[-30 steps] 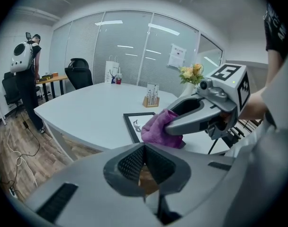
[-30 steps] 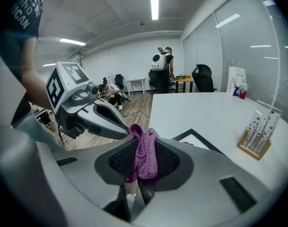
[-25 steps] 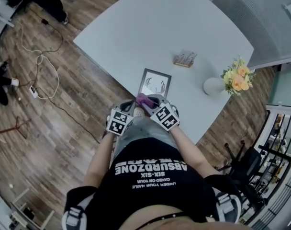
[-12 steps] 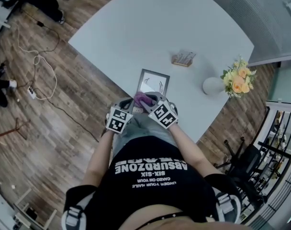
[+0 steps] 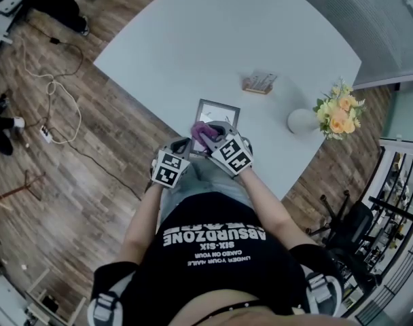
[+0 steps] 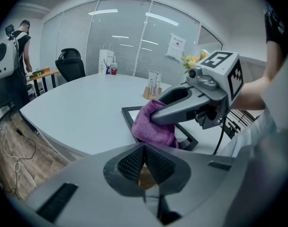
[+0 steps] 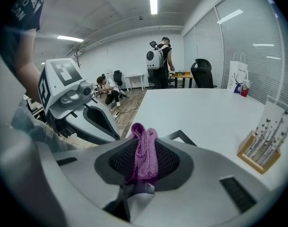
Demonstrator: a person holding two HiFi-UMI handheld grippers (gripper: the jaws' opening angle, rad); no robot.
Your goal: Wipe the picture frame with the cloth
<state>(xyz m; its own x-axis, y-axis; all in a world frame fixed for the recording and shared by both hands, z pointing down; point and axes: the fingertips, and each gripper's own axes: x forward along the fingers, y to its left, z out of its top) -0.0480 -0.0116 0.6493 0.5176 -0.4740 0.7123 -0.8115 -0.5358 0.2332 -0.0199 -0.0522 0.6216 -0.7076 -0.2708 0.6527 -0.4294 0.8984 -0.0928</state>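
Note:
A black picture frame [image 5: 219,116] lies flat on the white table [image 5: 213,39] near its front edge. My right gripper [image 5: 212,136] is shut on a purple cloth [image 5: 202,133], which rests on the frame's near end. In the left gripper view the cloth [image 6: 153,124] hangs from the right gripper's jaws over the frame [image 6: 134,115]. The right gripper view shows the cloth [image 7: 145,152] pinched between the pads, with a frame corner [image 7: 180,135] just beyond. My left gripper [image 5: 181,148] sits beside it at the table edge, shut with nothing between its fingers.
A small wooden card holder [image 5: 259,82] stands beyond the frame, and a white vase of orange flowers [image 5: 335,111] at the right. Cables [image 5: 54,80] lie on the wooden floor at left. A person with a backpack [image 7: 159,63] stands across the room beside a black chair [image 7: 202,72].
The right gripper has carried the cloth forward from the frame's near edge onto the frame. The left gripper has barely moved.

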